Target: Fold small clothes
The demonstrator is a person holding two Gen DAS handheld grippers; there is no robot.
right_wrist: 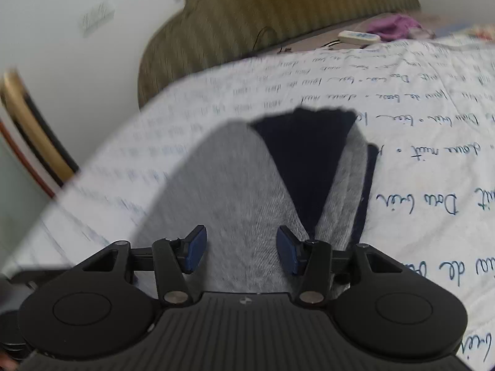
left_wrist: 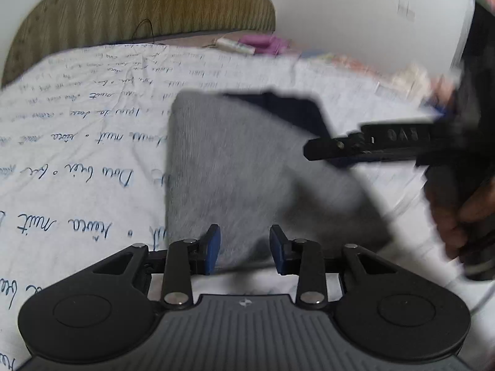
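A small grey garment with dark navy parts [left_wrist: 235, 167] lies on a white bedsheet printed with blue handwriting [left_wrist: 77, 154]. My left gripper [left_wrist: 245, 249] is open, its blue pads over the garment's near edge. My right gripper [right_wrist: 241, 249] is open above the grey cloth [right_wrist: 222, 185], whose navy part [right_wrist: 306, 154] shows between two grey flaps. In the left wrist view the right gripper [left_wrist: 371, 143] reaches in from the right, held by a hand [left_wrist: 458, 216], over the garment's right side.
An olive-green striped headboard [left_wrist: 139, 9] stands at the far end of the bed, also in the right wrist view [right_wrist: 278, 15]. A purple cloth [left_wrist: 266, 43] and a small white item [left_wrist: 235, 44] lie beyond the sheet. A white wall is behind.
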